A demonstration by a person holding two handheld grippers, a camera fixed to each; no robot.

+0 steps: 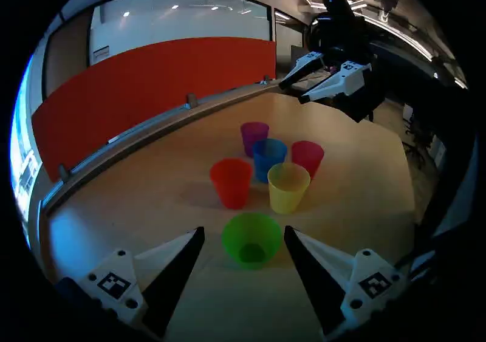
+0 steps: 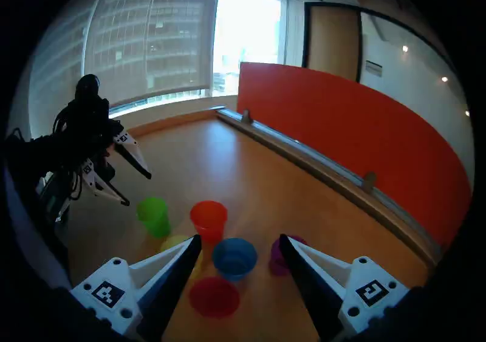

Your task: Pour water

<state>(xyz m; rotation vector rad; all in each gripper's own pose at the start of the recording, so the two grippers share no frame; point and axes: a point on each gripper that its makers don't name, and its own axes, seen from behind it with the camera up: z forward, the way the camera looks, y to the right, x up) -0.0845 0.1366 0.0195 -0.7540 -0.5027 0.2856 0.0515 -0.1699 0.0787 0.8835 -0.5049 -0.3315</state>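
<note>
Several empty plastic cups stand clustered on a wooden table [image 1: 370, 178]. In the left gripper view the green cup [image 1: 251, 240] stands closest, between the spread fingers of my left gripper [image 1: 243, 229], which is open and not touching it. Behind it are the orange cup [image 1: 231, 182], yellow cup [image 1: 288, 187], blue cup [image 1: 269, 158], pink cup [image 1: 307, 157] and purple cup [image 1: 254, 136]. My right gripper [image 1: 290, 94] hangs open above the far side. In the right gripper view the right gripper [image 2: 239, 237] is open above the blue cup [image 2: 234, 258]. The left gripper [image 2: 138, 190] hovers open near the green cup [image 2: 154, 215].
A red partition [image 1: 158, 93] on a metal rail [image 1: 152, 126] runs along one table edge. Large windows [image 2: 243, 38] lie beyond the table's end. Bare wood surrounds the cups [image 2: 243, 172]. A dark sleeve and cables [image 2: 54, 153] sit behind the left gripper.
</note>
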